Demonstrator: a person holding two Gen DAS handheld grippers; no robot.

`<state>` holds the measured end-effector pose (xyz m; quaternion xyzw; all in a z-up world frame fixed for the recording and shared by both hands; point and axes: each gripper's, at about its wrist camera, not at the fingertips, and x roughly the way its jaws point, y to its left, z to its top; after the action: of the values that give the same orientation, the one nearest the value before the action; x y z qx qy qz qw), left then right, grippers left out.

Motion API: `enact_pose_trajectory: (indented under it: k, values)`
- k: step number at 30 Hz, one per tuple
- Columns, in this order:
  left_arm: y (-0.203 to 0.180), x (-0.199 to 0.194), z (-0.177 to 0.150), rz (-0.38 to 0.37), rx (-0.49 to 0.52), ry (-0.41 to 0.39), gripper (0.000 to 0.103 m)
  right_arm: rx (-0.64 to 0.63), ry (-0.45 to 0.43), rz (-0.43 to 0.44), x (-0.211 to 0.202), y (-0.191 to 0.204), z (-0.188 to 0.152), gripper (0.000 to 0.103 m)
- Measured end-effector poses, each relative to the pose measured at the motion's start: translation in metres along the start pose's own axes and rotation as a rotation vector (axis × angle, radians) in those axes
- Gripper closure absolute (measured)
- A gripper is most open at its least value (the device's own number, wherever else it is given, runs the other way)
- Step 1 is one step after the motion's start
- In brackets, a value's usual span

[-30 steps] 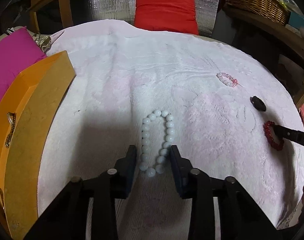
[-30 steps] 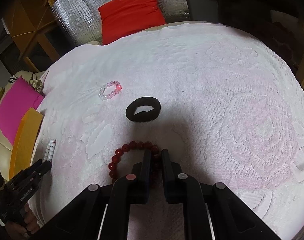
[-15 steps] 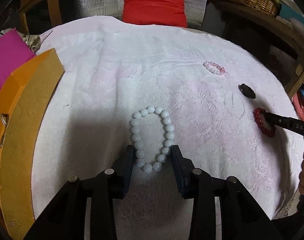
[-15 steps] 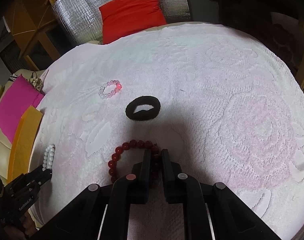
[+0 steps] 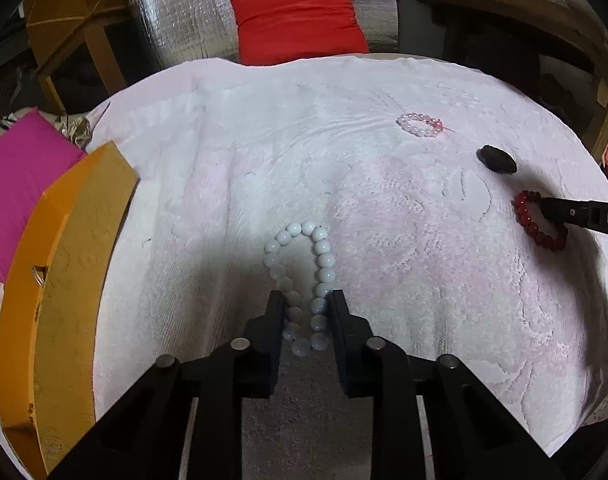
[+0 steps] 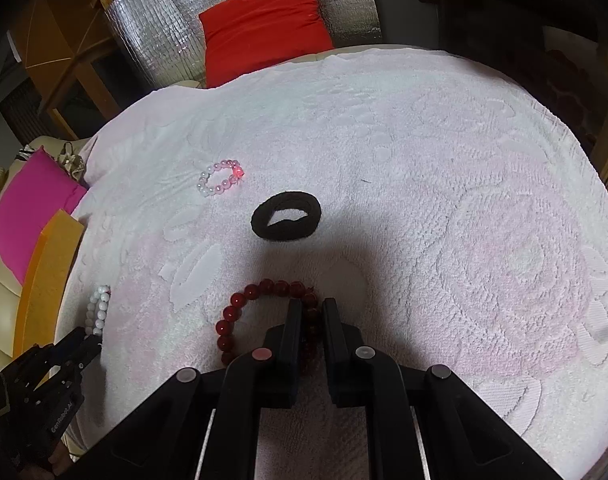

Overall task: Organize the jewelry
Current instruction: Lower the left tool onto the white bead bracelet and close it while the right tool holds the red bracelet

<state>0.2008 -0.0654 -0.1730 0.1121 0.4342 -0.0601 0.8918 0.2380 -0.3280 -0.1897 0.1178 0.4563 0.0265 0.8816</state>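
left hand-held gripper [image 5: 304, 308]: black fingers closing in around the near end of the white round-bead bracelet [image 5: 302, 280], beads sitting squeezed between the pads, loop pinched long and narrow.
right hand-held gripper [image 6: 311, 316]: jaws standing nearly shut, clamping the right side of the dark red glossy-bead bracelet [image 6: 240, 316]; the rest of that loop is lying flat on the towel.
surface: white-pink terry towel [image 6: 443, 200] with raised floral relief, covering a round bench.
pink bracelet: small pale pink bead bracelet [image 6: 220, 178] with one bright red bead, lying well apart from both hand-held grippers.
hair tie: black fuzzy fabric hair tie [image 6: 286, 216], oval ring, lying flat between the pink and red loops.
box: orange wooden box [image 5: 60, 280], rough-textured face, sitting at the left towel edge near the white beads.
background: red cushion [image 5: 296, 20] leaning on quilted silver foil.
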Motion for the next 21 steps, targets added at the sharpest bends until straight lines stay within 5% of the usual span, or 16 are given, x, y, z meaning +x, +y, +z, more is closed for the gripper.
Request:
enact_pose_trajectory:
  k: [3,21]
  values:
    - [-0.004,-0.004,0.001,0.006,0.019,-0.012,0.092,0.000,0.001,-0.001,-0.001,0.000,0.000,0.089]
    - [-0.012,-0.019,0.004,-0.043,0.036,-0.037,0.094,-0.006,0.003,0.004,-0.002,-0.001,-0.002,0.089]
